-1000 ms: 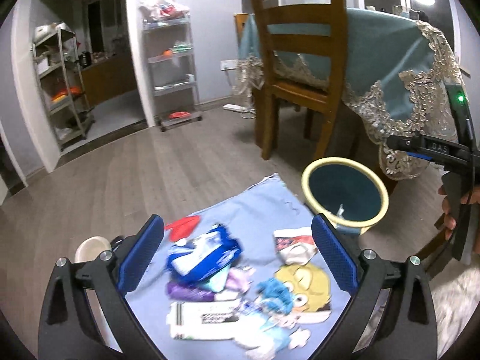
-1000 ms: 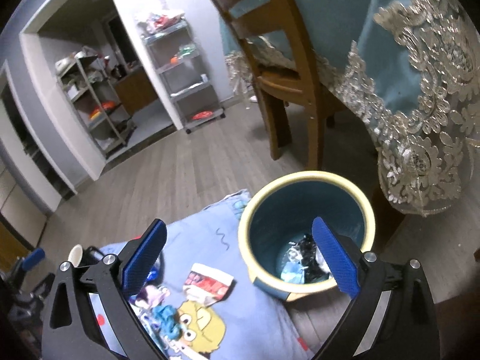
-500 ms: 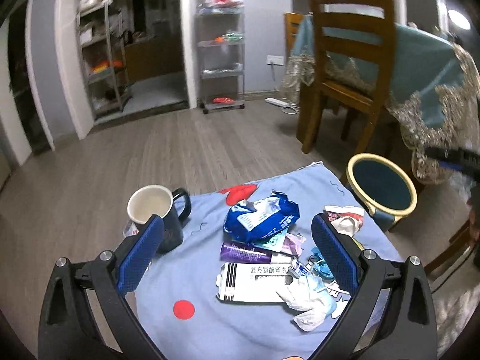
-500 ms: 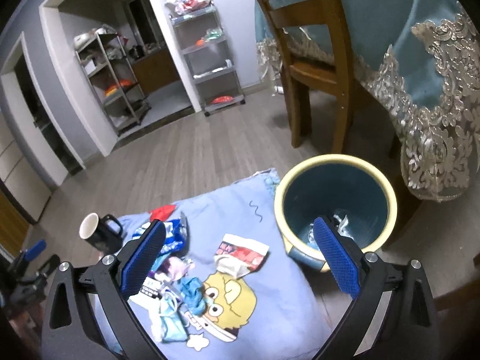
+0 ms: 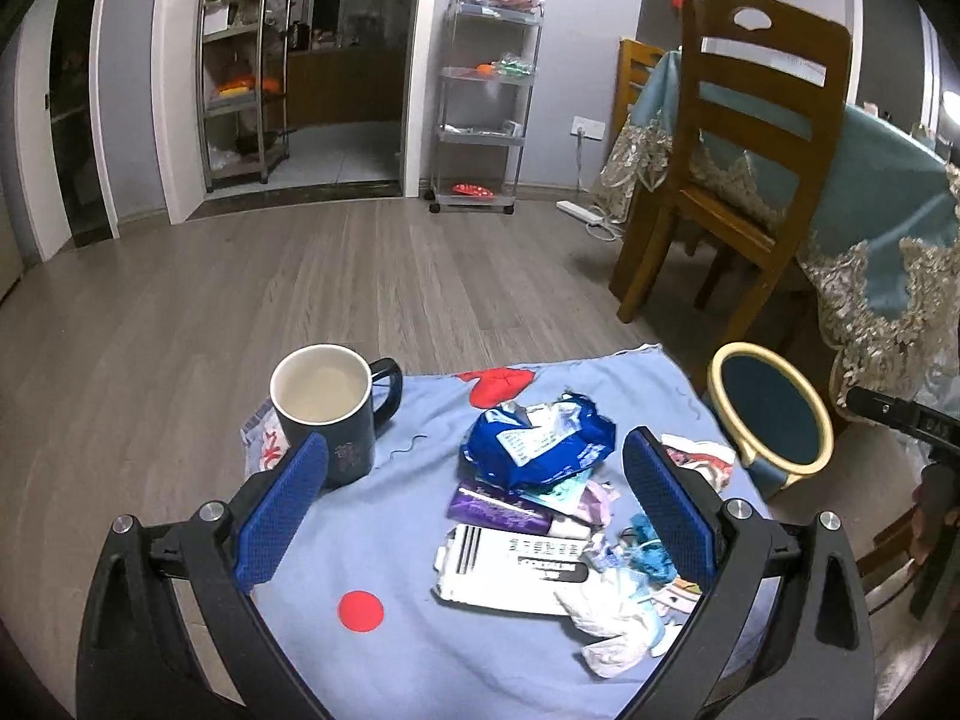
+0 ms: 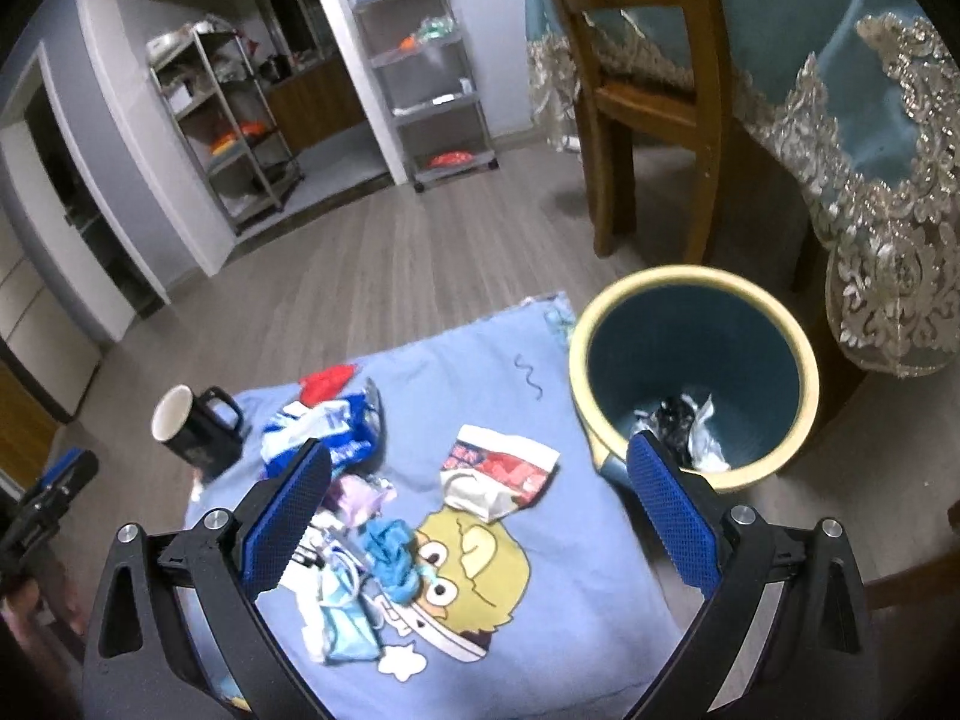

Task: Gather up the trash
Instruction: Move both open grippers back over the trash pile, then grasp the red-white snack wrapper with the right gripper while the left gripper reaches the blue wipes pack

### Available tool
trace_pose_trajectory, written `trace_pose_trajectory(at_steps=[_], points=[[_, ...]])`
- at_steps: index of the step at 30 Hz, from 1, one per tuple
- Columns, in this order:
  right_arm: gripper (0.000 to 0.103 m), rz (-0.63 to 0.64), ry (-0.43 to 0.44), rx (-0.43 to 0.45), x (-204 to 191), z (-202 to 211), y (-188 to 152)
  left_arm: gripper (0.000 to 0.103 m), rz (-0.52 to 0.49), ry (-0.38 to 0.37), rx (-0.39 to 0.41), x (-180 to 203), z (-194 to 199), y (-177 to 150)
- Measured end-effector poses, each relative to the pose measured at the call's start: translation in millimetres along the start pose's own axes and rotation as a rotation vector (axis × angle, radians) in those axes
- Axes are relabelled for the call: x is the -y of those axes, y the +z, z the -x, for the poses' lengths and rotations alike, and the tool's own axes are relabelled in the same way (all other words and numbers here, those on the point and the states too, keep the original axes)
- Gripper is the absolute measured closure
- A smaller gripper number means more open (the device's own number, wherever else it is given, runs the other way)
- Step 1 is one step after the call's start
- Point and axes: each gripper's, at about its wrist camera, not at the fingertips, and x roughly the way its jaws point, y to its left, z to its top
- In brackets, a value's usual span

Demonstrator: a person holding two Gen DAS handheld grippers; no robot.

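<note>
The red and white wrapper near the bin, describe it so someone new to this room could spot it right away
Find the blue cloth beside the yellow-rimmed bin. The wrapper lies alone between the bin and the litter pile, just above the cartoon face. It is the only red and white crumpled piece, apart from the rest.

The left gripper (image 5: pixel 474 507) now sits farther back from the trash bin (image 5: pixel 770 414), so the black mug (image 5: pixel 329 405) has come into its view. The right gripper (image 6: pixel 480 519) is also farther back from the trash bin (image 6: pixel 693 375), bringing the blue wrapper (image 6: pixel 321 429) and the mug (image 6: pixel 195 429) into sight.
</note>
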Motion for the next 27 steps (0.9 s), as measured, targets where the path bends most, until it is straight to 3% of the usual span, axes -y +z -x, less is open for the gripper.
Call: trace_pose_trajectory(at_steps=[7,21,27], points=[[0.005,-0.052,-0.008,-0.109,4,-37,-6,0.006,-0.029,0.018,-0.041,3,-23,0],[0.005,-0.129,-0.025,-0.259,5,-108,-16,0.006,-0.253,0.009,-0.127,66,-107,-14],[0.005,-0.241,-0.020,-0.291,18,-130,-18,0.006,-0.242,-0.005,-0.158,76,-141,-16]])
